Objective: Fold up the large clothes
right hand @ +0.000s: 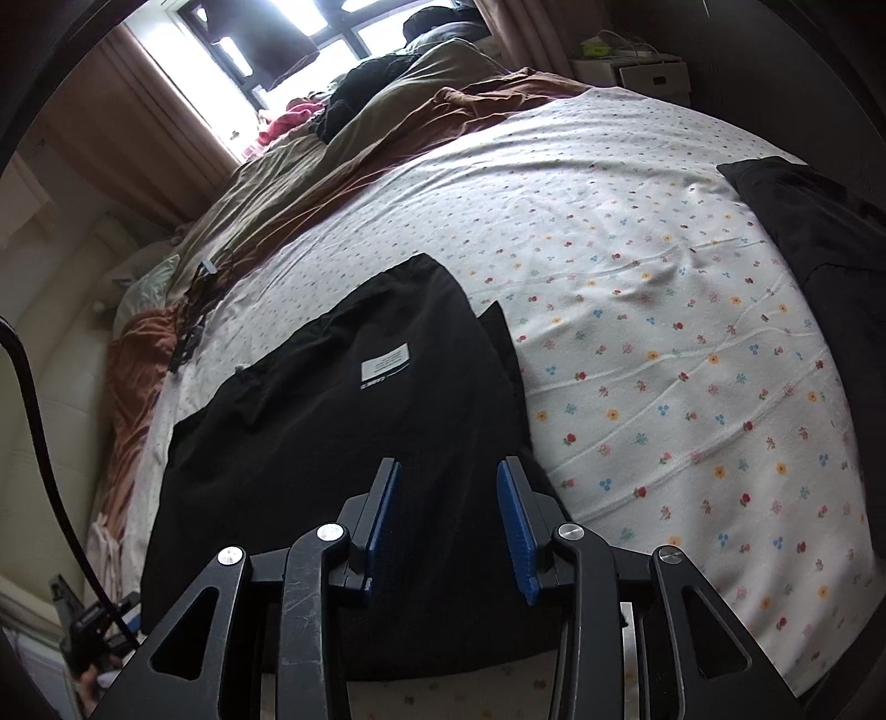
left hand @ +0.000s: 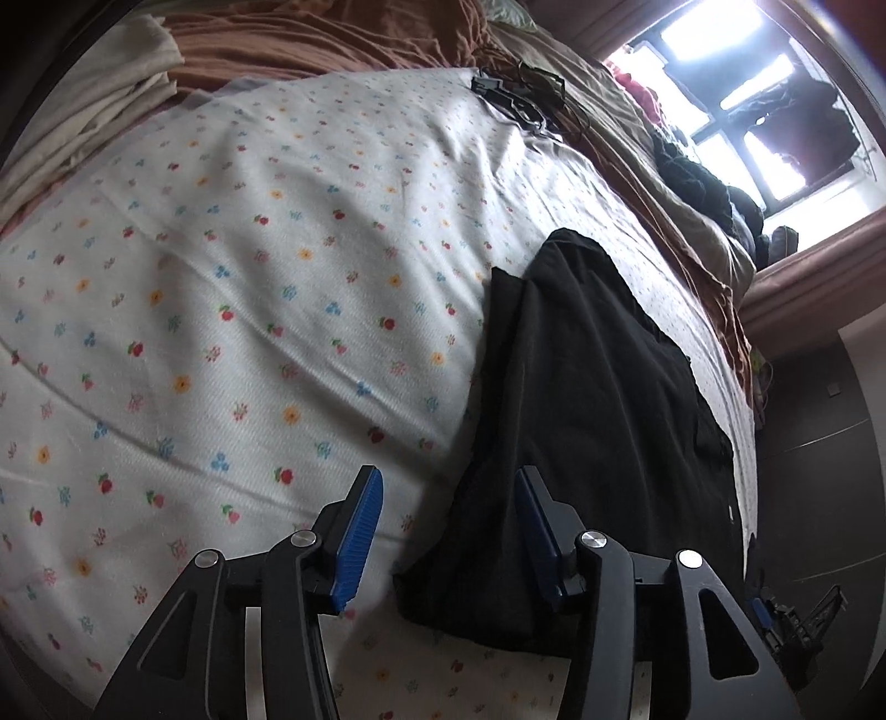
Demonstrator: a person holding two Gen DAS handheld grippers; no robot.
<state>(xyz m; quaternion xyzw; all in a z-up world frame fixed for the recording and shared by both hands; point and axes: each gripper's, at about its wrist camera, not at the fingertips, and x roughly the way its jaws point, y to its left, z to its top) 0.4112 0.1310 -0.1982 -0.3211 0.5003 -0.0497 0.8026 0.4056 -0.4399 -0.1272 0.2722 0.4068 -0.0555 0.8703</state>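
With jaws parted and nothing gripped, the left gripper (left hand: 448, 493) and right gripper (right hand: 448, 487) are held just above the near end of the folded black garment (right hand: 354, 437), which is laid on the flowered bedsheet (left hand: 232, 288).

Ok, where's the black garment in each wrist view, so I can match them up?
Left wrist: black garment lies lower right on the floral sheet, under the right finger of the open left gripper.
Right wrist: the garment lies lower left-centre, white label up, beneath the open right gripper.
Shared landmark: the window beyond the brown bedding.
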